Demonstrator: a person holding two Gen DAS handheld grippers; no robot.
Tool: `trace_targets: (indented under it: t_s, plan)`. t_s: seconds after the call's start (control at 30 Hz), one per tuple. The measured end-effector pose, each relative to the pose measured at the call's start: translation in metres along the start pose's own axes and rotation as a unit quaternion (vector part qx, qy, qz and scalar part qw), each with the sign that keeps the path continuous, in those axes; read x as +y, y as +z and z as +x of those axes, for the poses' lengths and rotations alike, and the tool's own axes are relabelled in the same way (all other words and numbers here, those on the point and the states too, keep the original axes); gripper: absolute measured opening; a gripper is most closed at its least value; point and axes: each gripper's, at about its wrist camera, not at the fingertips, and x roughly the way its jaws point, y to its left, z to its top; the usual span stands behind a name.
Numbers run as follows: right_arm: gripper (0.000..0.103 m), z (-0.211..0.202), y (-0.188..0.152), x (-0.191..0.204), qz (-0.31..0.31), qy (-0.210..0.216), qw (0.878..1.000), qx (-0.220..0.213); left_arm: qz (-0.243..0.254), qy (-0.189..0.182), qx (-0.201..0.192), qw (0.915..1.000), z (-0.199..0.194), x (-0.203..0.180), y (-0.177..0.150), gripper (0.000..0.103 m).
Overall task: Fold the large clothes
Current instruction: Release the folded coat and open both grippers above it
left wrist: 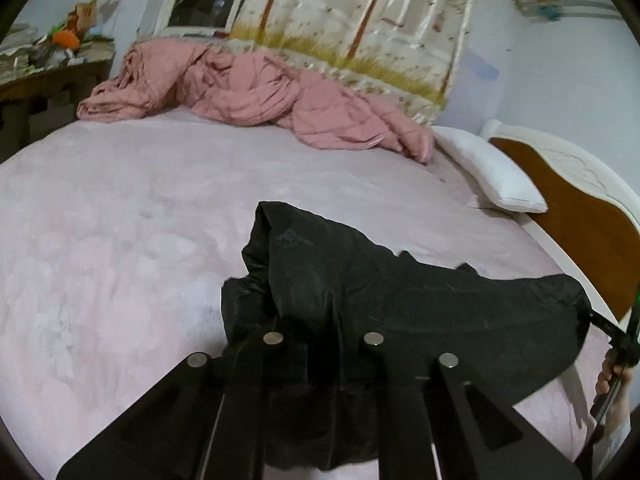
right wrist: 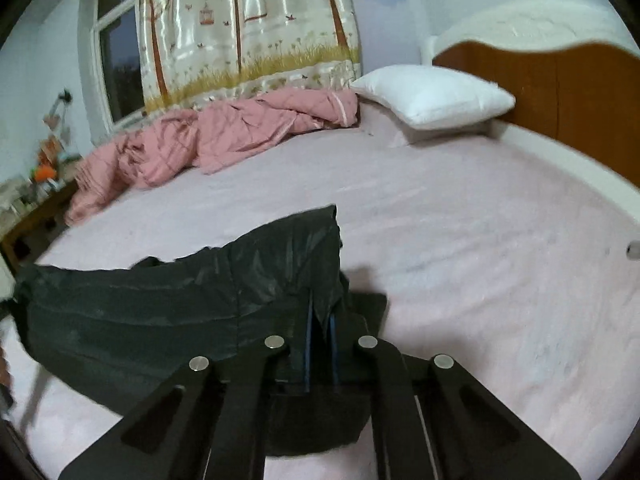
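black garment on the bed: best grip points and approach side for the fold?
The black garment lies spread widthwise on the pink sheet. Likely best: pinch its two near-edge corners, coming from the near side. The left gripper and right gripper are shut on that edge already.

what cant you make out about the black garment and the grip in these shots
- Left wrist view: left jaws' contact is buried under the black garment.
- Right wrist view: garment type unclear; it is bunched, and its left end is blurred at the frame edge.
- Both views: the bed beneath it is covered.
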Motion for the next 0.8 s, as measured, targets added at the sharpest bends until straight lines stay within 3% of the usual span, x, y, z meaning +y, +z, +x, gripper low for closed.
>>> trace_targets:
  t_s: [0.17, 0.3, 0.43, 0.47, 0.53, 0.57, 0.63, 0.67, 0.7, 0.8]
  plan:
    - [0.007, 0.046, 0.016, 0.011, -0.046, -0.032, 0.998, 0.021, 0.0, 0.026, 0.035, 0.9991, 0.043, 0.013, 0.006, 0.009]
    - [0.007, 0.075, 0.009, 0.007, -0.036, -0.037, 0.997, 0.054, -0.009, 0.027, 0.05, 0.9983, 0.072, 0.021, 0.004, 0.012]
    - [0.007, 0.084, -0.002, 0.005, -0.048, -0.051, 0.995, 0.069, -0.014, 0.032, 0.025, 0.9991, 0.072, 0.026, 0.0, 0.031]
    - [0.008, 0.083, -0.003, 0.004, -0.044, -0.048, 0.996, 0.067, -0.016, 0.032, 0.024, 0.9991, 0.07, 0.027, 0.0, 0.032]
    - [0.012, 0.08, -0.002, -0.001, -0.029, -0.041, 0.996, 0.067, -0.01, 0.046, 0.015, 0.9988, 0.062, 0.025, 0.0, 0.049]
    - [0.02, 0.078, -0.001, -0.003, -0.027, -0.04, 0.997, 0.067, -0.004, 0.054, 0.005, 0.9985, 0.056, 0.023, 0.001, 0.055]
    - [0.05, 0.075, -0.001, -0.006, -0.026, -0.053, 0.996, 0.065, 0.005, 0.068, -0.016, 0.9976, 0.042, 0.02, 0.002, 0.069]
    - [0.08, 0.075, -0.001, -0.007, -0.028, -0.067, 0.995, 0.066, 0.009, 0.073, -0.025, 0.997, 0.035, 0.018, 0.002, 0.072]
    - [0.089, 0.073, -0.003, -0.009, -0.029, -0.078, 0.994, 0.064, 0.011, 0.077, -0.032, 0.9965, 0.027, 0.016, 0.0, 0.08]
    - [0.089, 0.064, -0.006, -0.018, -0.016, -0.091, 0.994, 0.055, 0.009, 0.072, -0.047, 0.9962, 0.003, 0.013, -0.009, 0.099]
